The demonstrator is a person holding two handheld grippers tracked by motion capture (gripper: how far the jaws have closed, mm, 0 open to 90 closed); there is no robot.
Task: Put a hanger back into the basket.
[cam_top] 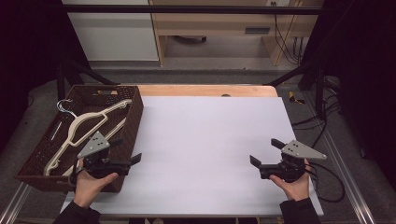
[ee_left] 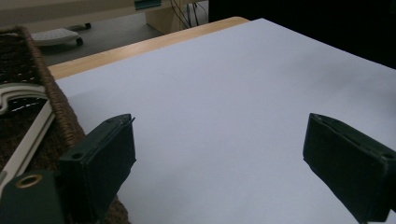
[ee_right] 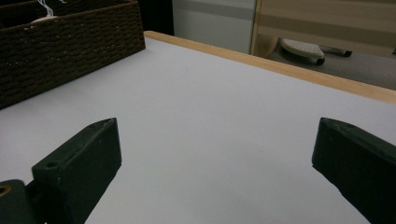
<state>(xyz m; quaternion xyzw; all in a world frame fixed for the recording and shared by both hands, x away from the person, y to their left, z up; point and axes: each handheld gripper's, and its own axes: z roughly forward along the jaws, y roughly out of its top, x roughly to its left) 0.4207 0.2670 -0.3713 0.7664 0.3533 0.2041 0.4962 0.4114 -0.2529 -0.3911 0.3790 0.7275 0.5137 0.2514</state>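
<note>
Both my grippers hover wide open, holding nothing, above the white table top.

Nearest me, my left gripper [cam_top: 125, 154] sits at the near corner of the wicker basket [cam_top: 134, 116], my right gripper [cam_top: 267, 153] well apart over bare table [cam_top: 205, 140]. Farther left, the cream hangers [cam_top: 86, 123] lie flat inside the basket, beside and beyond my left fingers [ee_left: 105, 161]. I judge I'm between hangers; next calls for reaching in and pinching one.
</note>
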